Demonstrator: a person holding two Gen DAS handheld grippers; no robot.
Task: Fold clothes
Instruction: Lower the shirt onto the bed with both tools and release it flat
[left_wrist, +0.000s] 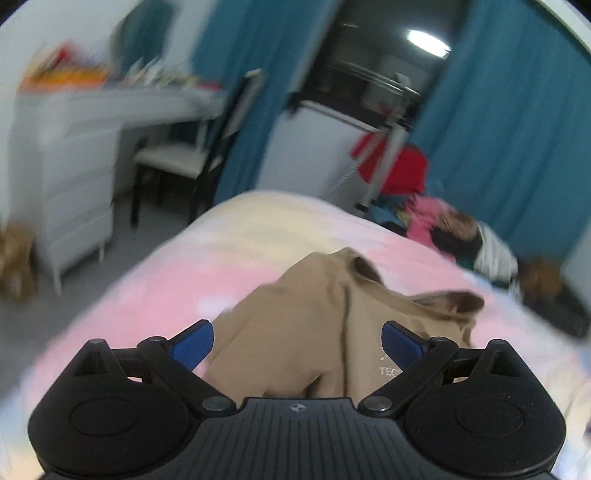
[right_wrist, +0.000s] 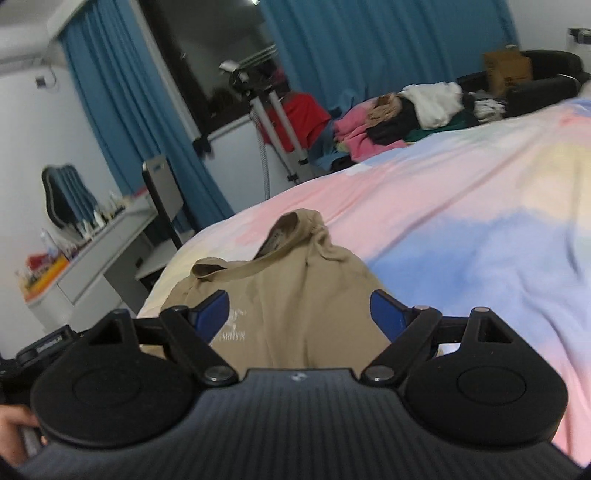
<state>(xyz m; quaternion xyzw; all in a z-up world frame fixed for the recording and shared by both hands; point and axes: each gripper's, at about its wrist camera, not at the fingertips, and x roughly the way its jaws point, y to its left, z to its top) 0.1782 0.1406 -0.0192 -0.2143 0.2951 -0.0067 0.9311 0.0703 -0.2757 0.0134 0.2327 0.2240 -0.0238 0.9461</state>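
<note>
- My left gripper (left_wrist: 297, 341) hangs over the bed (left_wrist: 177, 273) with its blue fingers (left_wrist: 194, 345) spread wide and nothing caught between them.
- A tan shirt (left_wrist: 314, 314) lies crumpled on the pastel bedspread, ahead of and below those parted jaws, its pale printed lettering near the right-hand finger; the pads do not touch the cloth.
- My right gripper (right_wrist: 299, 314) is likewise spread wide and empty, its blue fingers (right_wrist: 386, 314) framing the same tan shirt (right_wrist: 295, 295) from the other side.
- From this view the shirt's sleeve openings point away from the jaws, and a pale printed logo sits just inside the left-hand finger.
- A pile of clothes (right_wrist: 406, 110) (pink, white, black and red among them) lies well beyond the jaws at the bed's far edge.
- Blue curtains (right_wrist: 369, 48) flank a dark window (right_wrist: 207, 48) behind the bed.
- A white dresser (left_wrist: 70, 184) and a chair (left_wrist: 184, 162) stand off to the left of the left jaws; this view is blurred.
- A hand (right_wrist: 14, 424) shows at the lower left corner of the right view.
</note>
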